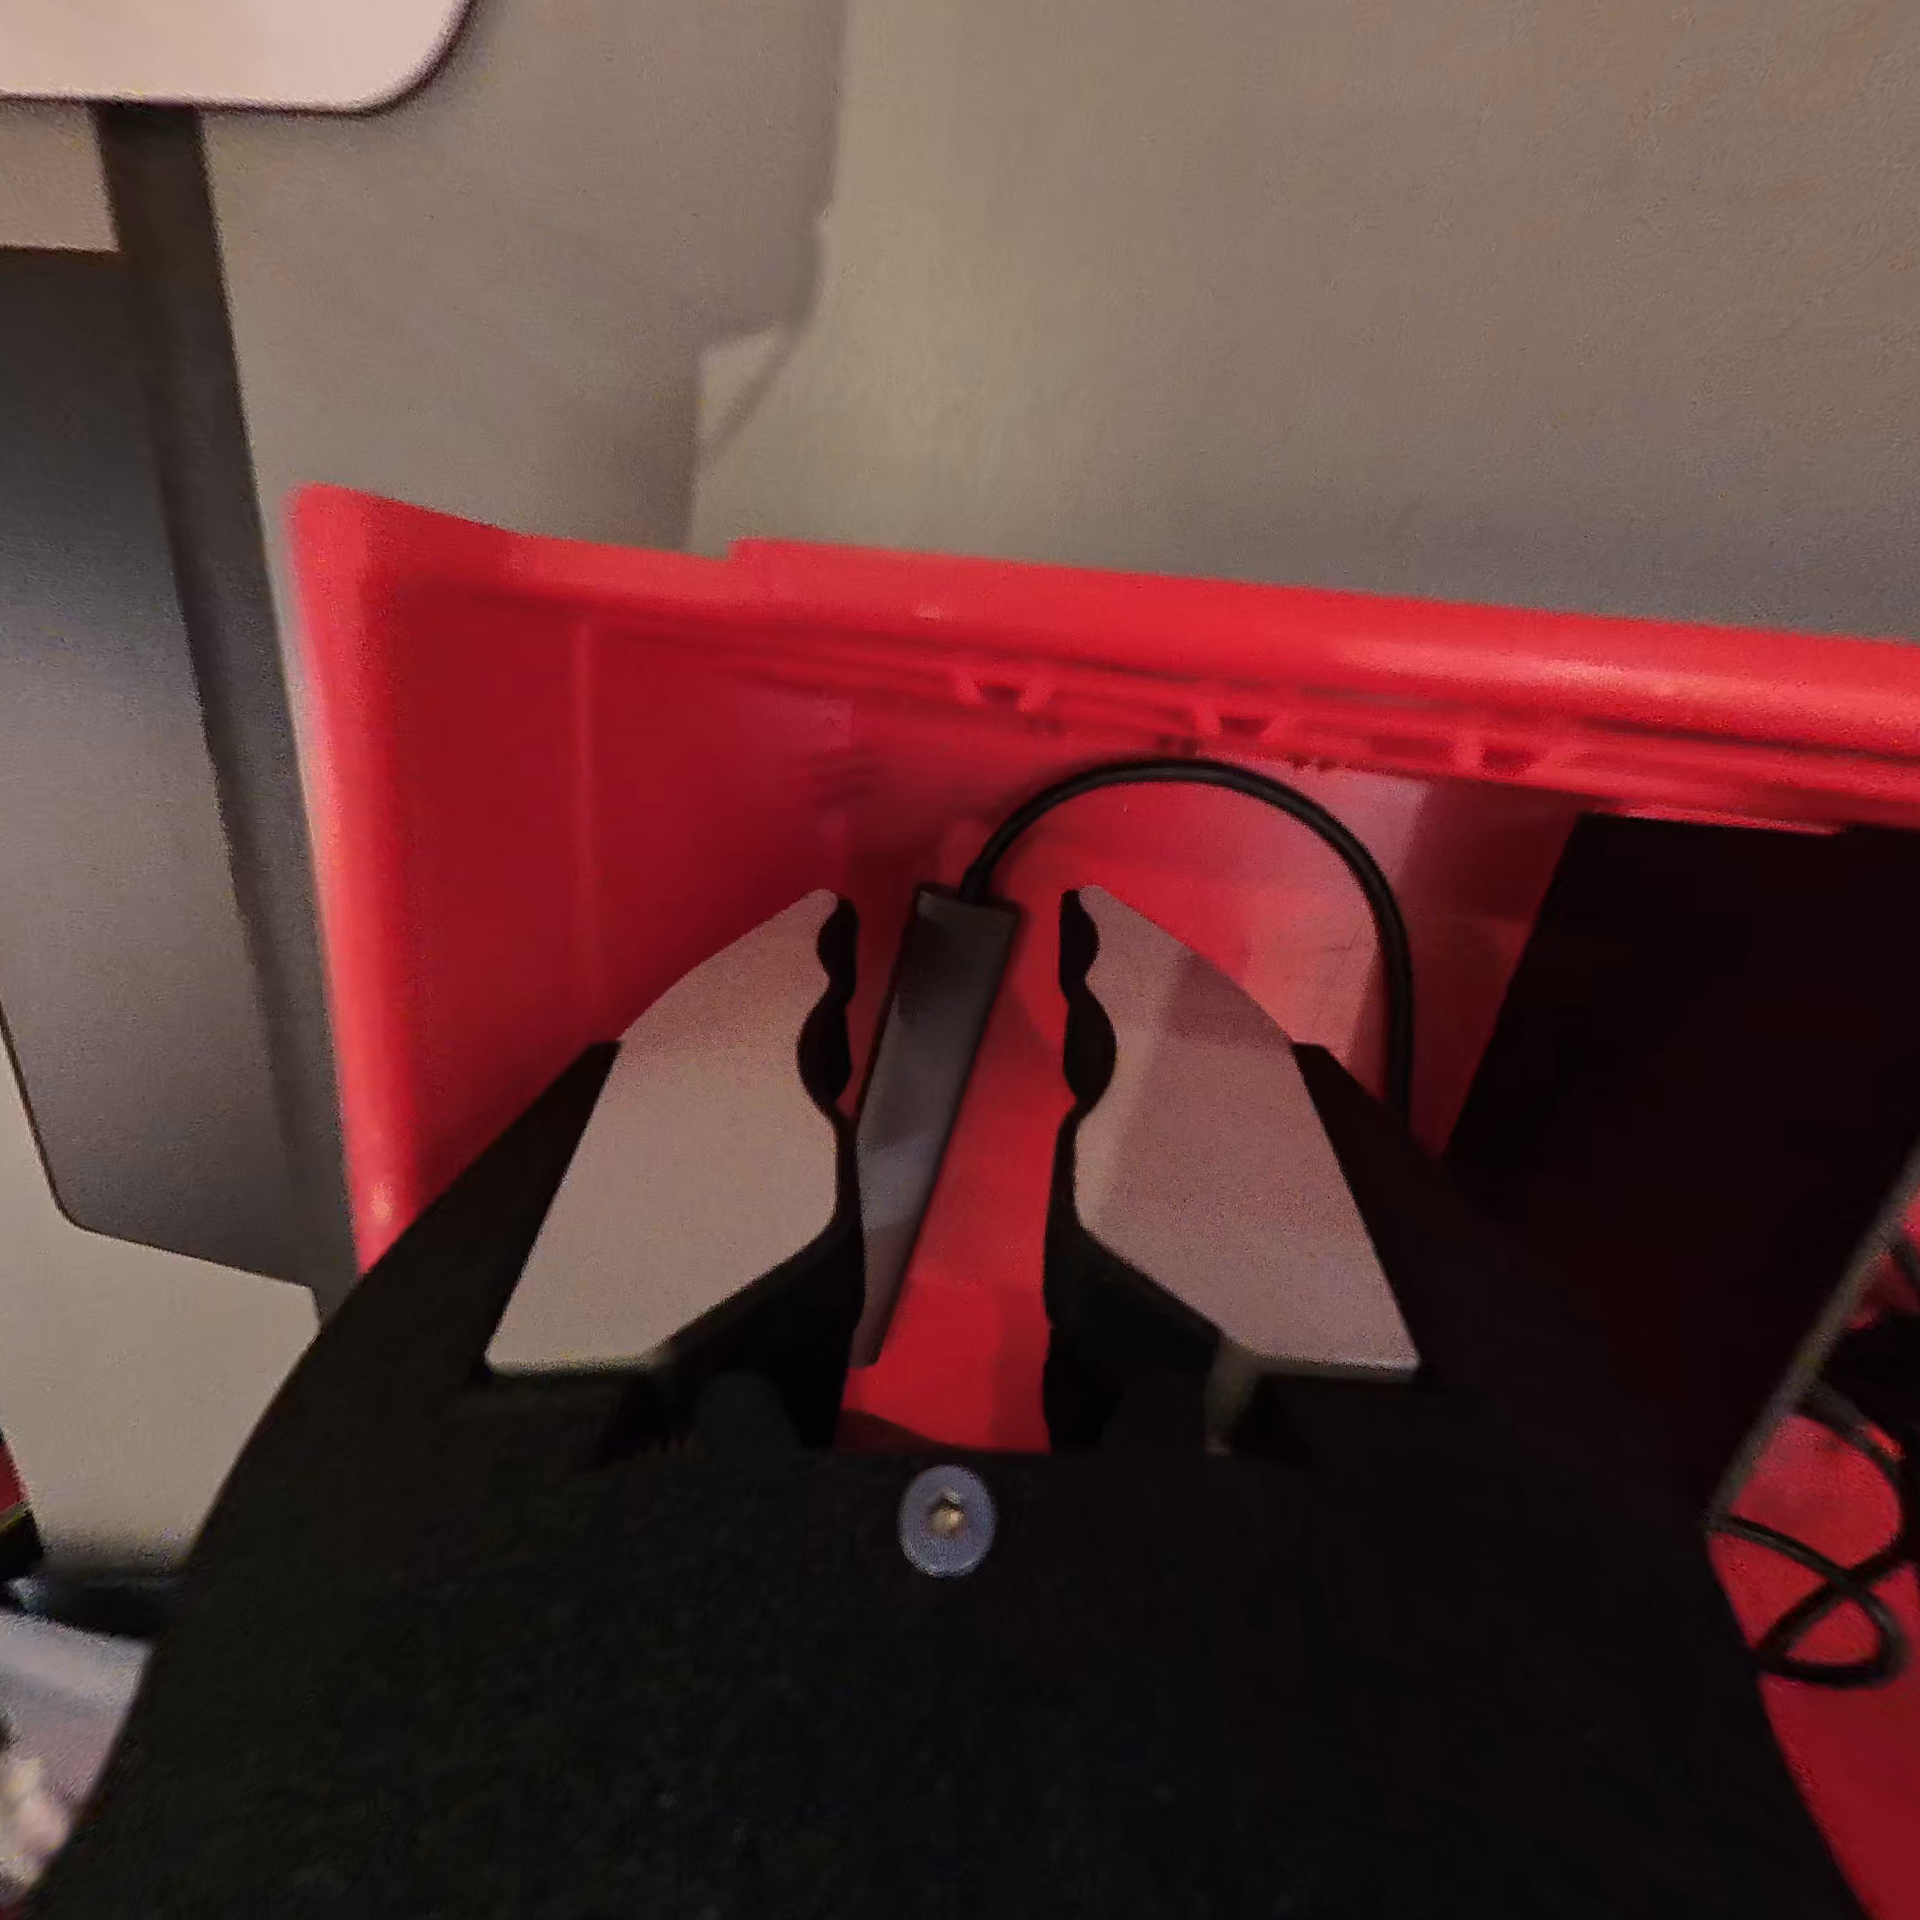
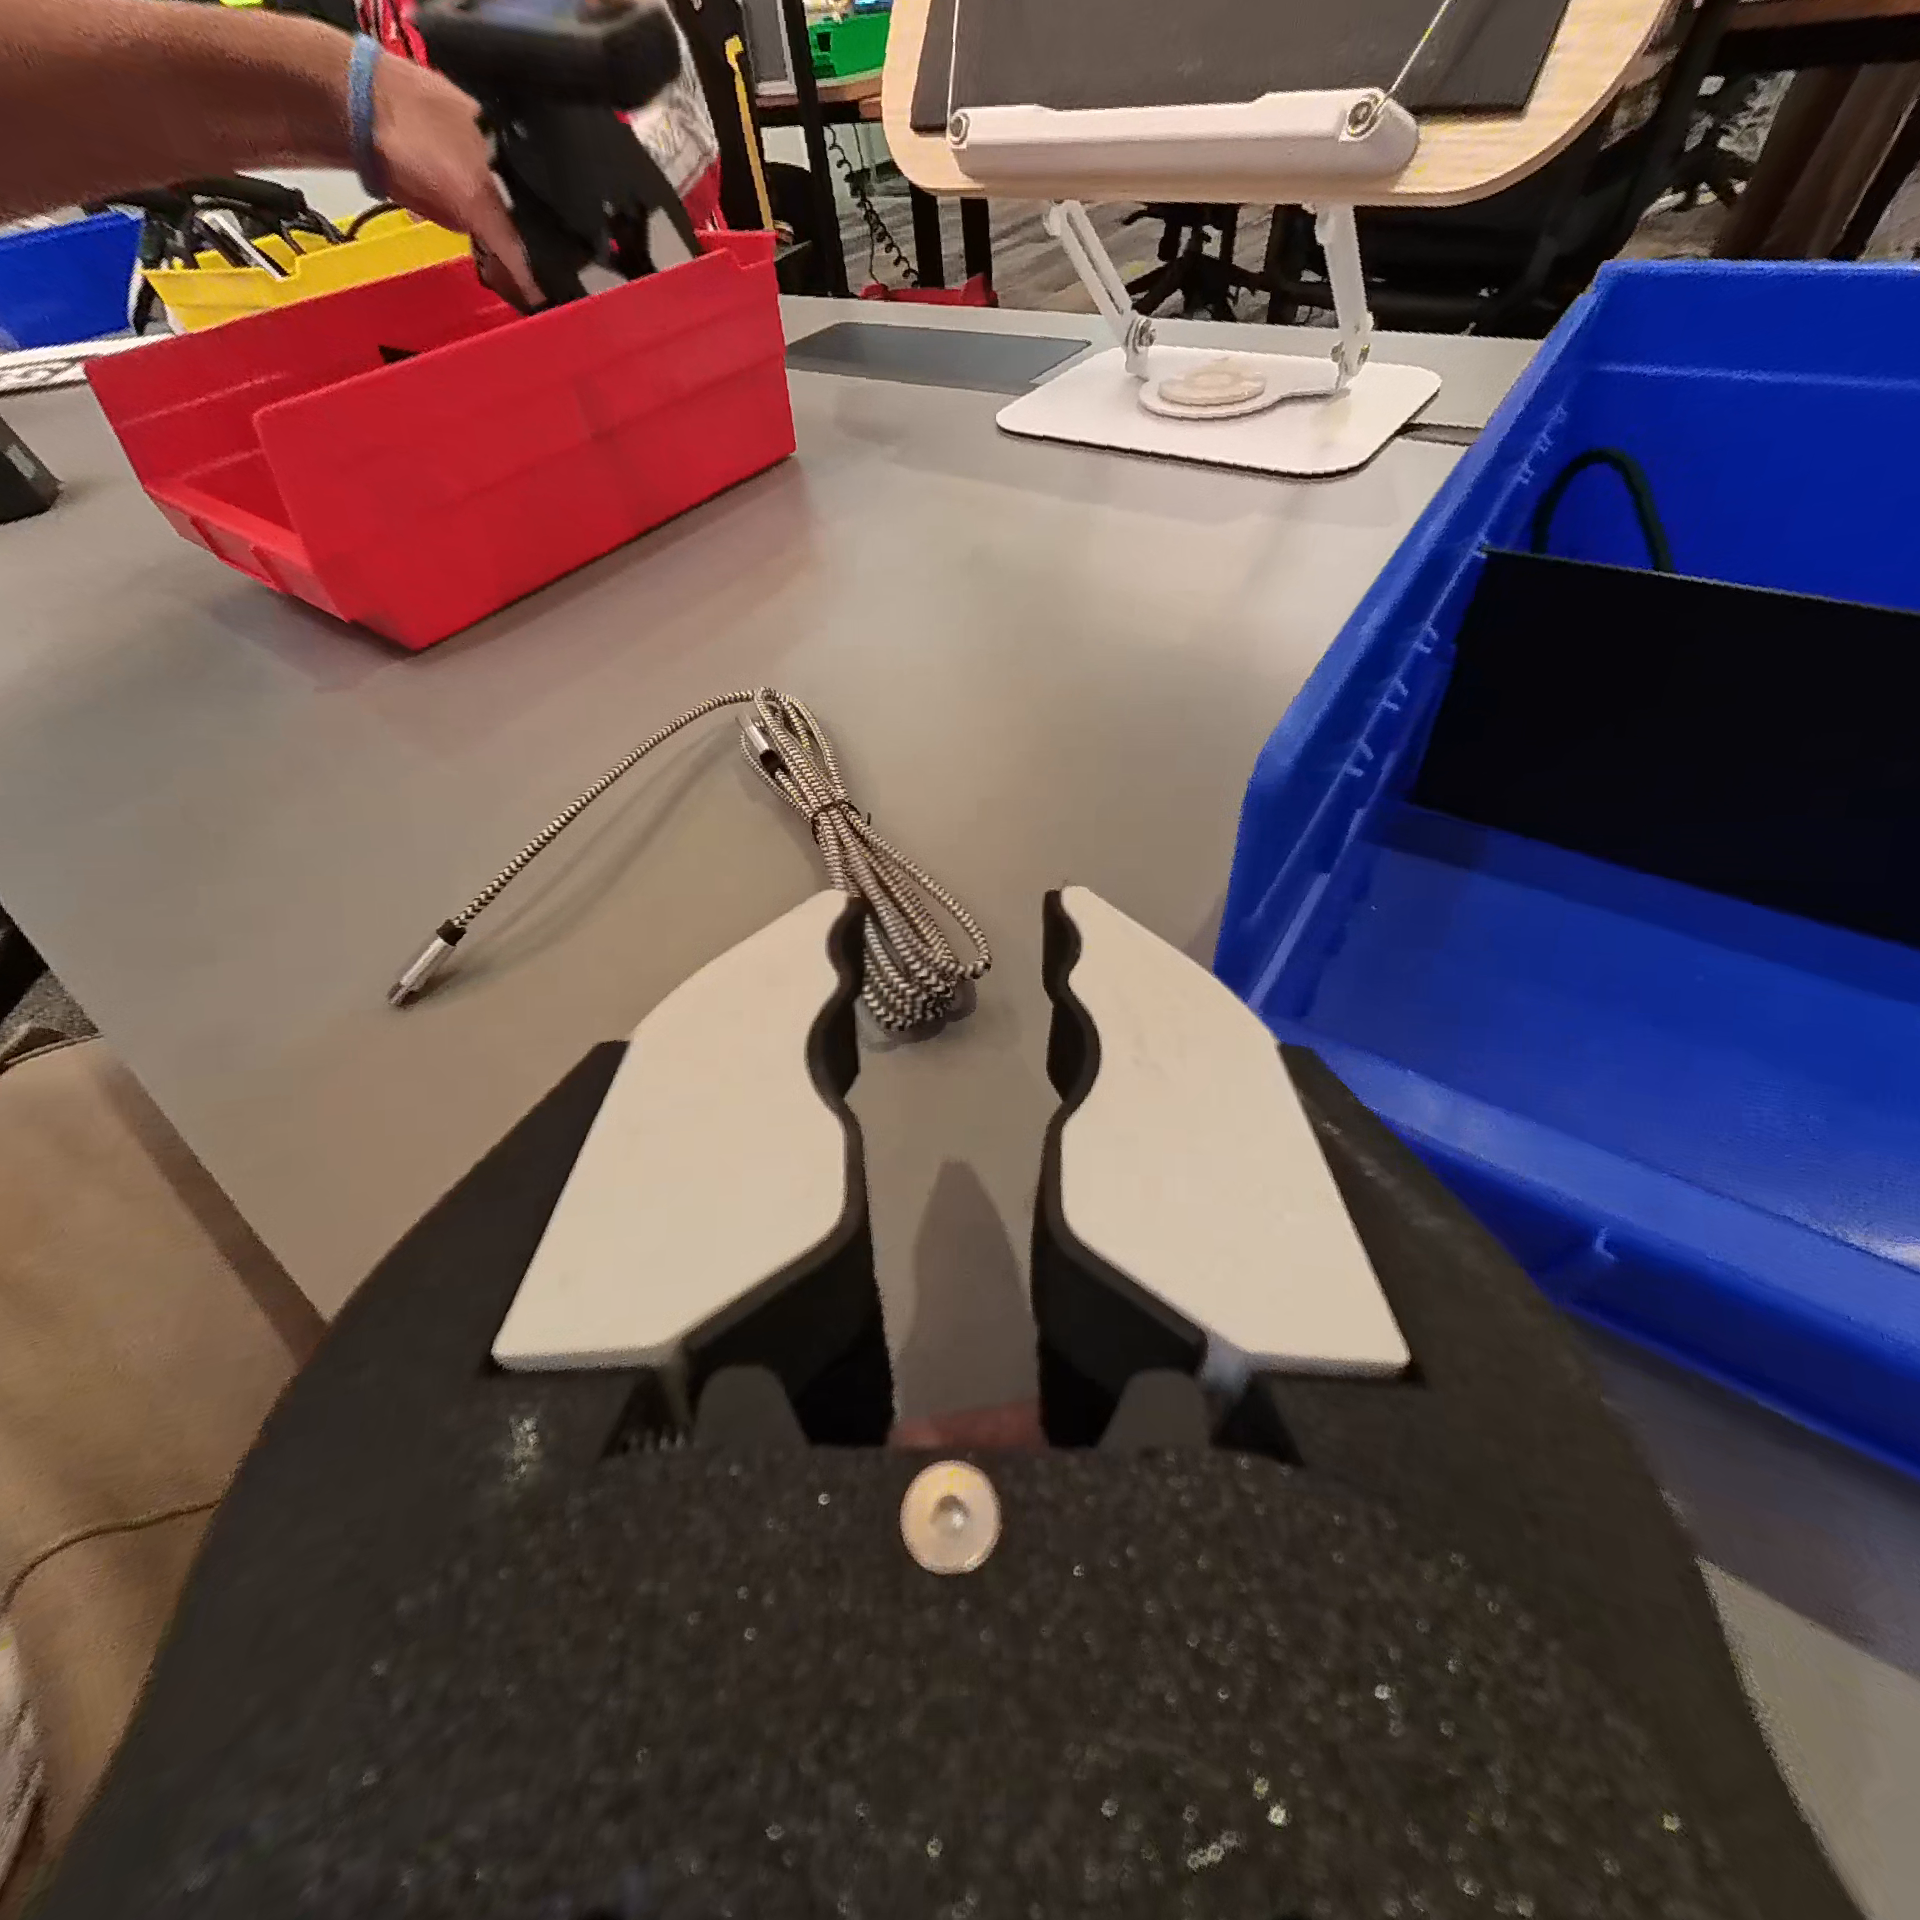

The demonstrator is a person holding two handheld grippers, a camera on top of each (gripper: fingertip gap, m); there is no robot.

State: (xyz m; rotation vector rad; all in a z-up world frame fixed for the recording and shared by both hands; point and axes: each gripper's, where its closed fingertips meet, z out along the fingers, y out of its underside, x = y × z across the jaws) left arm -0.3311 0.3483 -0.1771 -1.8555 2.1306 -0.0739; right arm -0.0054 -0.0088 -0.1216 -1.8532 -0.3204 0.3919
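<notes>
My left gripper [image 1: 954, 914] is open inside a red bin [image 1: 1143, 634]. A slim dark grey hub [image 1: 925, 1081] with a black cable [image 1: 1340, 862] lies between its fingers, close to the left one and apart from the right. My right gripper [image 2: 948, 914] is open and low over the grey table [image 2: 935, 582]. A bundled black-and-white braided cable [image 2: 894, 914] lies just ahead of its fingertips, one end trailing left to a metal plug [image 2: 421, 971]. The right wrist view shows the left gripper [image 2: 582, 208], in a person's hand, reaching into the red bin [image 2: 468, 457].
A blue bin [image 2: 1558, 987] with a black divider [image 2: 1683, 727] stands right of my right gripper. A white stand [image 2: 1216, 405] sits at the back. A yellow bin [image 2: 312, 265] and another blue bin [image 2: 62, 275] are behind the red one. A black divider [image 1: 1683, 1039] stands in the red bin. The gap from one gripper's tips to the other's is roughly 50 centimeters.
</notes>
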